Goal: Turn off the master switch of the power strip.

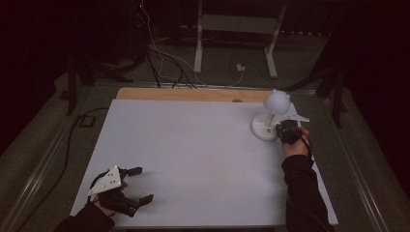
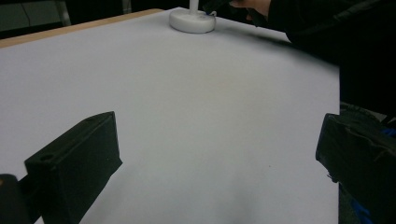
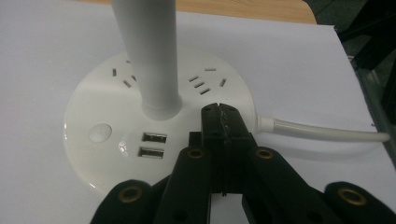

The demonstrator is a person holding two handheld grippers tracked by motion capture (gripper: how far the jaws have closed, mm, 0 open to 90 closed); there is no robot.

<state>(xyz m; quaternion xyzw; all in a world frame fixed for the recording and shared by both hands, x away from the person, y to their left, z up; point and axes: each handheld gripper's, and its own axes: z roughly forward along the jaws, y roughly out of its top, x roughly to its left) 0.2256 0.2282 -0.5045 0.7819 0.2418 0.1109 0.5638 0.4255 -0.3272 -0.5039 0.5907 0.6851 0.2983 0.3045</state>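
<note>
At the table's far right, the right gripper (image 3: 218,112) hovered over the lamp (image 1: 269,126) base with jaws pressed together, empty, probably to press something there; near the front-left edge, the left gripper (image 1: 139,185) rested spread, idle.

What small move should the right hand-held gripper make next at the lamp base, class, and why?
Probably slide the shut right hand-held gripper across the white round plastic lamp base toward the round button, then press. Its closed tips rest beside the white post, short of that button, and nothing is gripped.
</note>
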